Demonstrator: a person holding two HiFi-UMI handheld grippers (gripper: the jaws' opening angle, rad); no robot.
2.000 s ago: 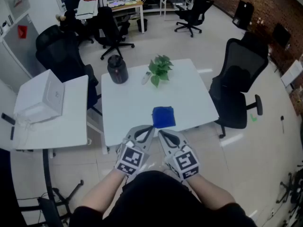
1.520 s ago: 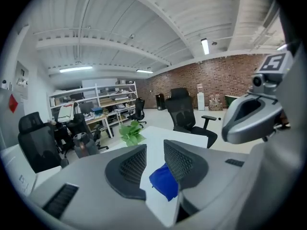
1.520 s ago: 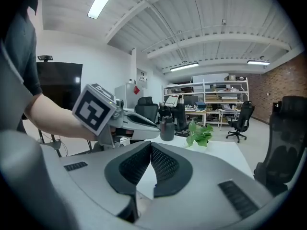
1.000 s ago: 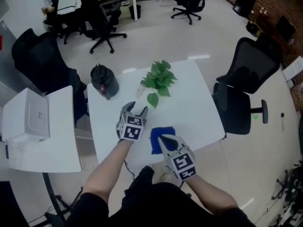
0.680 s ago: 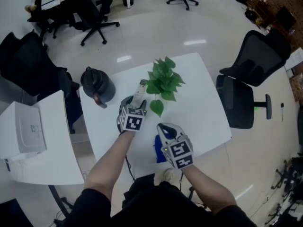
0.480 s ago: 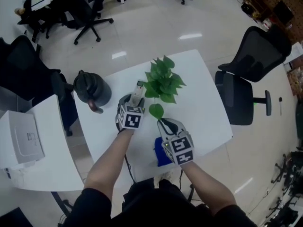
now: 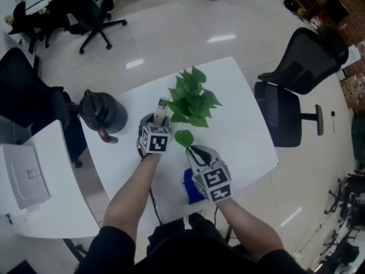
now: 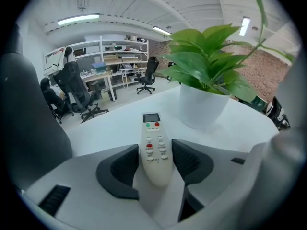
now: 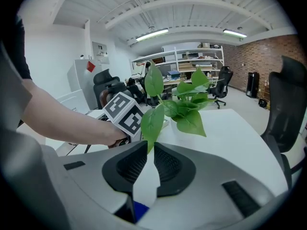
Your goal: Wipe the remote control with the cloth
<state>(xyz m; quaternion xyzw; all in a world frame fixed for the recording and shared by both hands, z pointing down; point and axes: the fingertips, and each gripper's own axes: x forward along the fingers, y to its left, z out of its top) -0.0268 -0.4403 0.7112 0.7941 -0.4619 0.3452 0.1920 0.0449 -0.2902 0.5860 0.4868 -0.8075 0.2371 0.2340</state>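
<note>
Remote control: lies flat, buttons up, on the white desk toward its far edge, just beside the potted plant. Judged light, rigid, smooth plastic, liable to slide; best gripped across its narrow lower body, clear of the buttons.

Left gripper: jaws apart, straddling the remote's near end, pads close on both sides, no firm clamp evident.

Cloth: blue, soft, at the desk's near edge, beneath the right gripper.

Right gripper: jaws just eased open to a slit, nothing between them.
</note>
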